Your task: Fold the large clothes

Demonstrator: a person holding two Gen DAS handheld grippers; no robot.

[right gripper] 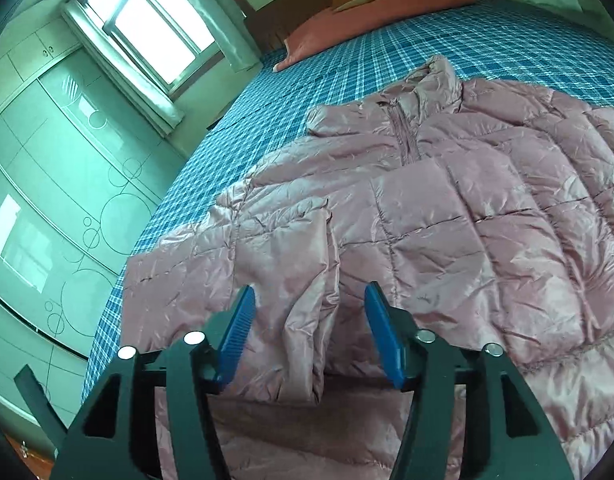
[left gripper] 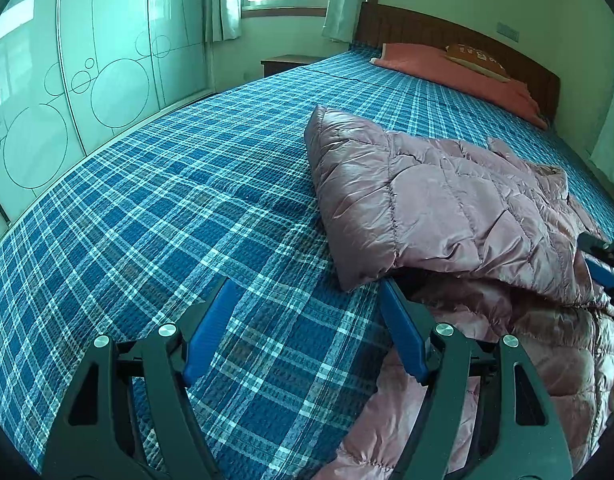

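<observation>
Blue pads on my right gripper (right gripper: 309, 334) sit closest to the lens, and its jaws stand apart with a folded sleeve (right gripper: 291, 280) of the pink jacket (right gripper: 467, 216) lying between them; neither pad presses the fabric, so I count it as released. That sleeve lies across the jacket's front, running up toward 12 o'clock from the pads. My left gripper (left gripper: 307, 324) is spread wide over bare blue plaid bedsheet (left gripper: 167, 200), holding nothing; its 3 o'clock pad is right at the jacket's edge, though I cannot tell whether it touches. From there the jacket spreads from 1 to 4 o'clock, one quilted part folded over on top. It is a shiny, puffy, stitched garment, zipped at the collar (right gripper: 431, 80), lying front up on the bed with its collar toward the reddish pillow (right gripper: 347, 16). Both grippers tilt down toward the bed. At 3 o'clock in the left view I see the right gripper's tip against the jacket.
</observation>
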